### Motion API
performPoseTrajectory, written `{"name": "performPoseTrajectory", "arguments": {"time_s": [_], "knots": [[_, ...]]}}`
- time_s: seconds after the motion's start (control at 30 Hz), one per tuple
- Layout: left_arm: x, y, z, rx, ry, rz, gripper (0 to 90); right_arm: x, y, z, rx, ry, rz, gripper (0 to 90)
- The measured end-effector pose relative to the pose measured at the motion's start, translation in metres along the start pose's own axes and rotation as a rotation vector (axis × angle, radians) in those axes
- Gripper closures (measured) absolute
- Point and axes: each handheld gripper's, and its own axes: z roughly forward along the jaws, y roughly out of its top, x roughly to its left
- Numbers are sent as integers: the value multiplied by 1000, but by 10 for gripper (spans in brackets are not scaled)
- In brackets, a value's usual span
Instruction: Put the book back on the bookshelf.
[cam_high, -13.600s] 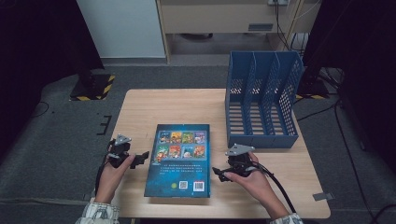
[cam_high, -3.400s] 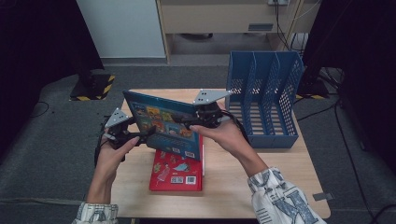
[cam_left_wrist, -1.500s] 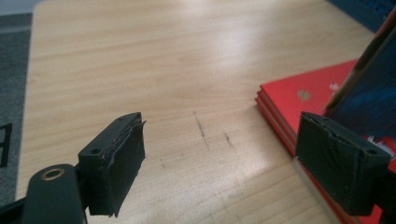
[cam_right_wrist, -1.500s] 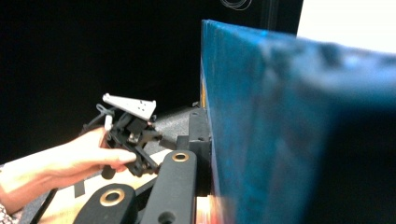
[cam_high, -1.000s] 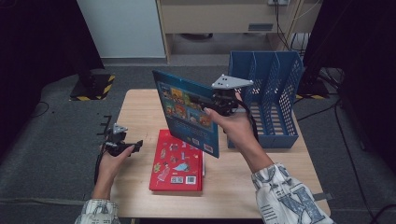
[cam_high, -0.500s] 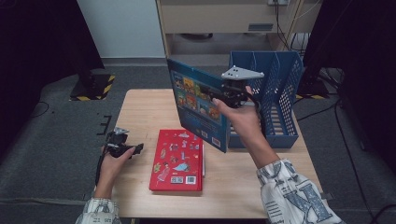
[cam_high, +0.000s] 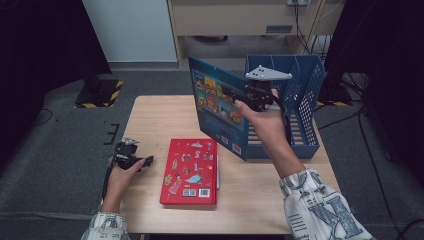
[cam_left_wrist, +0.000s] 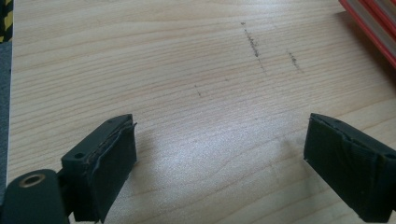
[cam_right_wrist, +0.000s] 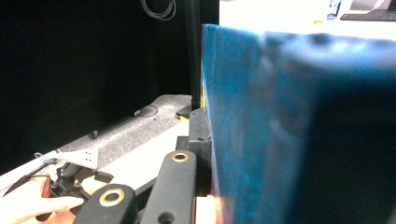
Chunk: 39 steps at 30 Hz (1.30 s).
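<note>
wooden table lies under your left gripper, whose jaws have just been opening, released, with nothing between them; let it rest near the red book, which lies flat. your right gripper is clenched on the blue book, which you hold upright above the table, just in front of the blue file rack. to do this step well, i think you should keep the cover vertical, line its lower edge with one slot, and lower slowly. the book is thin, large, with small pictures on the cover.
</note>
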Motion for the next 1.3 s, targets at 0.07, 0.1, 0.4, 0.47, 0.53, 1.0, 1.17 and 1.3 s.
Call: {"name": "performPoseTrajectory", "arguments": {"time_s": [0.07,0.1,0.4,0.47,0.53,1.0,1.17,1.3], "knots": [[1,0,0,4,1,-4,90,-3,2,-4,-2,-10,3,824],[1,-1,1,7,-7,-4,90,-3,2,-5,-3,-14,6,824],[-2,-1,4,10,6,7,36,-9,8,-15,-12,-41,7,824],[-2,-2,5,7,9,3,26,-11,9,-17,-13,-52,10,824],[-3,-3,4,6,10,3,24,-12,10,-19,-17,-57,10,824],[-5,-12,6,-75,21,-14,0,-28,10,-42,-46,-125,28,823],[-5,-12,6,-75,22,-14,0,-32,11,-46,-48,-140,37,823],[-5,-12,6,-75,22,-14,0,-35,12,-50,-48,-151,32,823]]}}
